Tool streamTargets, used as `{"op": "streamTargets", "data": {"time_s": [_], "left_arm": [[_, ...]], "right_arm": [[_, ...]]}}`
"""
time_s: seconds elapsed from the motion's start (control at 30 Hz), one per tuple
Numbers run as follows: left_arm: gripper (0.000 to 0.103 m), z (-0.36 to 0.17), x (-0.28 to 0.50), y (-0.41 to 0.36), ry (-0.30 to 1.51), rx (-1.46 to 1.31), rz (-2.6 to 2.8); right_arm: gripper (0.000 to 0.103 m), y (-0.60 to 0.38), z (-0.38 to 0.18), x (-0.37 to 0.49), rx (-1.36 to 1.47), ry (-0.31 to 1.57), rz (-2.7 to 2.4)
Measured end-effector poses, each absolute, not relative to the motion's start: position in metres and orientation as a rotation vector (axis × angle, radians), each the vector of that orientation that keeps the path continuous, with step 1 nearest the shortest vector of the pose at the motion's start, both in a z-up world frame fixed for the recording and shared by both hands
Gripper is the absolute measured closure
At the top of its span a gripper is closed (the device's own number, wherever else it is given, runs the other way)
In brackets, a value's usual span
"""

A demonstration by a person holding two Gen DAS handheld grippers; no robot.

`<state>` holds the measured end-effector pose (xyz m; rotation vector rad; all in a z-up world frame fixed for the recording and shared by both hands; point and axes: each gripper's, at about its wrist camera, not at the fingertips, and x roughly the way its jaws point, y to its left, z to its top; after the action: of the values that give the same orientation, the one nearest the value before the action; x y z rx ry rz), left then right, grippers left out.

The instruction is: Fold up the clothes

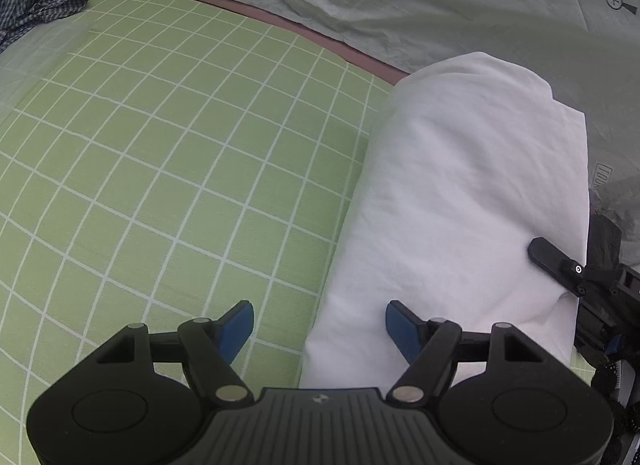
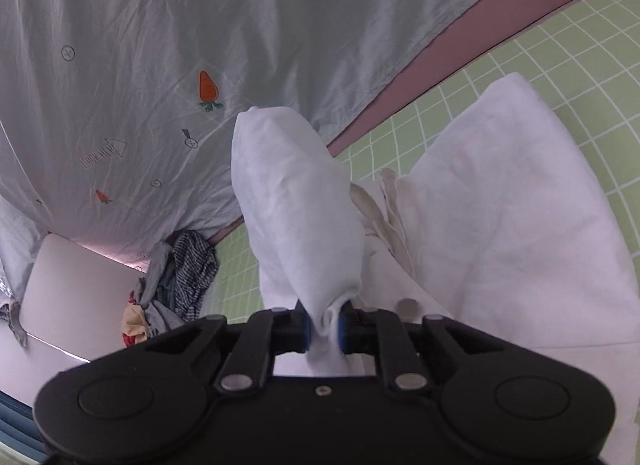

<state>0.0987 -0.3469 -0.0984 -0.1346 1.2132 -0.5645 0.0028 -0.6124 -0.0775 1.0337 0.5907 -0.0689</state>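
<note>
Nearest the lens, the left gripper [image 1: 320,329] stands wide open and empty, its right pad over the white garment [image 1: 460,201], whose long axis runs lower centre to upper right on the green grid sheet [image 1: 160,169]. Right gripper [image 2: 323,331] pinches a lifted white fold; a clothes pile [image 2: 180,285] lies lower left.

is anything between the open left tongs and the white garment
Nothing visible. The left tongs hang open at the edge of the white garment, one finger over the cloth, one over the green checked sheet. The right tongs already pinch a fold of the garment.
</note>
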Motion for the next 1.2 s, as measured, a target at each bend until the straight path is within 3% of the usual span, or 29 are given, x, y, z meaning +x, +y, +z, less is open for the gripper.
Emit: {"op": "streamTargets", "data": {"time_s": [0.13,0.27,0.37,0.47,0.6,0.83,1.0,1.2], "left_arm": [[0.029,-0.089,0.090,-0.363,1.187,-0.105,-0.646],[0.028,-0.093,0.084,-0.379,1.183,-0.032,-0.669],[0.024,-0.096,0.083,-0.386,1.190,-0.008,-0.674],[0.021,-0.095,0.084,-0.390,1.186,-0.023,-0.694],[0.013,-0.091,0.085,-0.400,1.167,-0.024,-0.716],[0.008,-0.102,0.088,-0.433,1.156,0.085,-0.722],[0.001,-0.114,0.093,-0.446,1.129,0.187,-0.780],[0.000,-0.132,0.114,-0.441,1.232,0.075,-0.845]], "right_arm": [[0.092,-0.651,-0.074,-0.035,1.155,0.517,-0.115],[0.086,-0.683,-0.083,-0.060,1.080,0.614,-0.320],[0.057,-0.687,-0.087,-0.061,0.956,0.739,-0.496],[0.050,-0.680,-0.080,-0.063,0.844,0.737,-0.516],[0.024,-0.678,-0.080,-0.068,0.859,0.710,-0.461],[0.023,-0.675,-0.101,-0.068,0.901,0.770,-0.436],[0.015,-0.677,-0.117,-0.067,0.946,0.764,-0.430],[0.010,-0.677,-0.131,-0.060,1.053,0.720,-0.358]]}}
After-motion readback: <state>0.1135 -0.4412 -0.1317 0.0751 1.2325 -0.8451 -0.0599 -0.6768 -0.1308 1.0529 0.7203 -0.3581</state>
